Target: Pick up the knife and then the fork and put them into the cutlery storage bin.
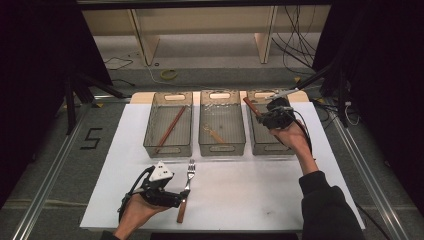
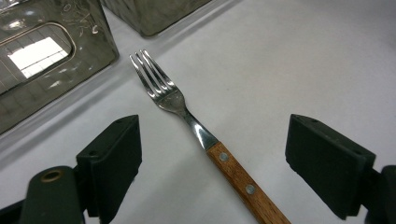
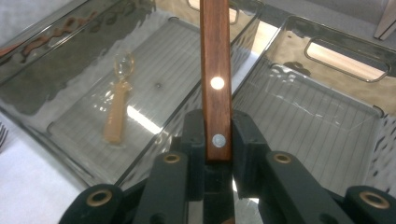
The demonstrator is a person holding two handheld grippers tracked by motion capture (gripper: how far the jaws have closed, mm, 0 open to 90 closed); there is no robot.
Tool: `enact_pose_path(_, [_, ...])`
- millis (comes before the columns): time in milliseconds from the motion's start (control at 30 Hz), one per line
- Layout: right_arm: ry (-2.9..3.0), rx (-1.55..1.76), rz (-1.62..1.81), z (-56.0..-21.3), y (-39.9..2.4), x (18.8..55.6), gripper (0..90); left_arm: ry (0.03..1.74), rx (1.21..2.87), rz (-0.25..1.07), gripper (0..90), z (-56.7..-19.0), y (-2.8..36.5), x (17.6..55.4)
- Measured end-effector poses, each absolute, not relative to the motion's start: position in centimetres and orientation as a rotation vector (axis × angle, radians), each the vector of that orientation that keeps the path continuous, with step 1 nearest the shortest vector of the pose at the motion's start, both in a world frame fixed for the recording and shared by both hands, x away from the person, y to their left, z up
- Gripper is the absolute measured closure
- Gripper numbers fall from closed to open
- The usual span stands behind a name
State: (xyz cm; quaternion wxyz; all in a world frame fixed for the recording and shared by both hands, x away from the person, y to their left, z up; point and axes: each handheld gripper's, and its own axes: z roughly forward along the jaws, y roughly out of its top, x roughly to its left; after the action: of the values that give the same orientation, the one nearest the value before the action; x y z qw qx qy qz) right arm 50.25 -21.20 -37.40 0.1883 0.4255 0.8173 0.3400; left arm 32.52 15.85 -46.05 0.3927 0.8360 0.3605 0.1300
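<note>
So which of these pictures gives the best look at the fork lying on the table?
The left gripper view: the fork lies close up between the open jaws, tines, steel neck and riveted wooden handle all sharp. The high view shows the whole fork small, beside the left gripper. The right gripper view catches what look like its tine tips at the left edge.

The left tool (image 1: 176, 200) stands with its jaws wide apart on either side of the fork (image 2: 187, 121), bare tabletop (image 1: 250, 190) on both sides of it; just ahead of it the walls of the left bin (image 1: 168, 125) and middle bin (image 1: 222, 123) block a level pass. Beneath the right tool (image 3: 218, 140), which clamps a wooden handle (image 3: 215, 70), the right bin (image 3: 327, 121) lies open from above; its walls and the middle bin's stand close beside it.
</note>
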Motion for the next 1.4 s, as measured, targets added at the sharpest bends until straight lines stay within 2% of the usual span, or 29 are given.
enact_pose_path(1000, [2.204,1.428,0.825,-39.3,-21.6,55.3,76.7,0.913,2.141,0.315,18.4,-46.3,15.8,32.5])
enact_pose_path(1033, [2.197,1.430,0.825,-39.3,-21.6,55.4,75.6,0.911,2.141,0.313,18.4,-46.3,15.8,32.5])
enact_pose_path(1100, [2.183,1.442,0.831,-39.4,-21.6,55.5,63.9,0.913,2.144,0.313,18.2,-46.4,15.8,32.5])
enact_pose_path(1133, [2.181,1.450,0.831,-39.3,-21.5,55.5,60.9,0.919,2.143,0.312,18.2,-46.4,15.8,32.5])
enact_pose_path(1400, [2.192,1.407,0.880,-38.5,-20.9,54.5,47.4,0.939,2.150,0.312,17.9,-46.5,15.8,32.5])
